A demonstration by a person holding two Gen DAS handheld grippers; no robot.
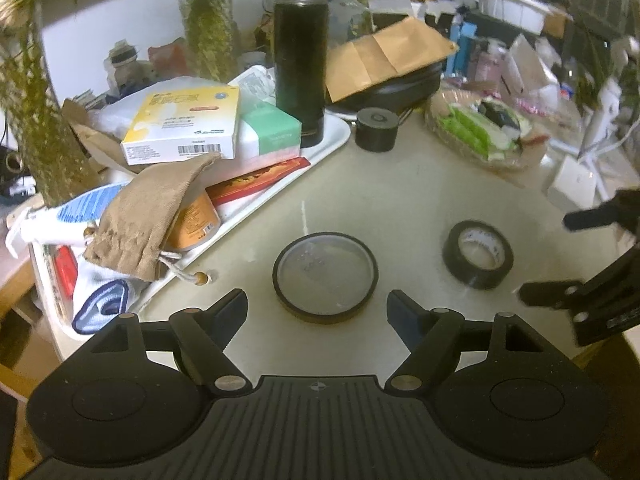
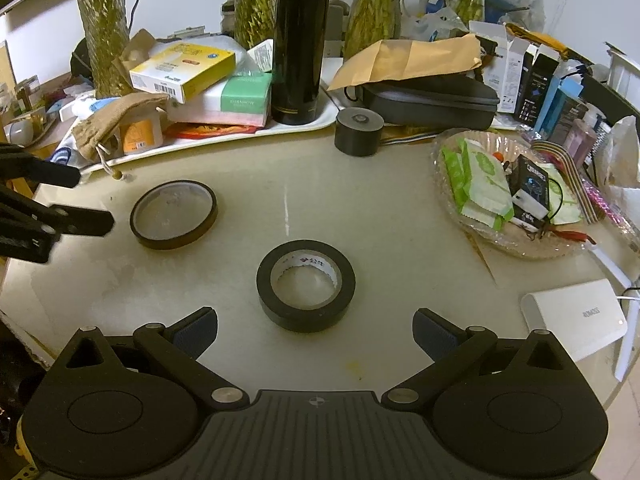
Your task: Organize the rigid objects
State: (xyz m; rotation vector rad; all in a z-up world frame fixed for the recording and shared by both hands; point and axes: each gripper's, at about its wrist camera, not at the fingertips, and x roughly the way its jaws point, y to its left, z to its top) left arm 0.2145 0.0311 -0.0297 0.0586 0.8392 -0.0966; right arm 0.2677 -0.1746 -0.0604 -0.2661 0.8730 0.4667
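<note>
A thin wide brown tape ring (image 1: 325, 278) lies flat on the round pale table (image 1: 400, 200), just ahead of my open, empty left gripper (image 1: 318, 310). It also shows in the right wrist view (image 2: 174, 214). A thicker black tape roll (image 2: 306, 284) lies flat just ahead of my open, empty right gripper (image 2: 315, 330); it also shows in the left wrist view (image 1: 478, 254). A small black cylinder (image 2: 359, 131) stands further back, also seen in the left wrist view (image 1: 377, 129). Each gripper shows at the edge of the other's view, the right one (image 1: 560, 258) and the left one (image 2: 92, 200).
A white tray (image 1: 332, 136) at the back left holds a black flask (image 1: 301, 52), boxes, a brown pouch (image 1: 148, 216) and tubes. A glass dish (image 2: 516, 200) of packets sits at the right. A black case (image 2: 432, 100), a white power bank (image 2: 576, 318) and flower vases stand around.
</note>
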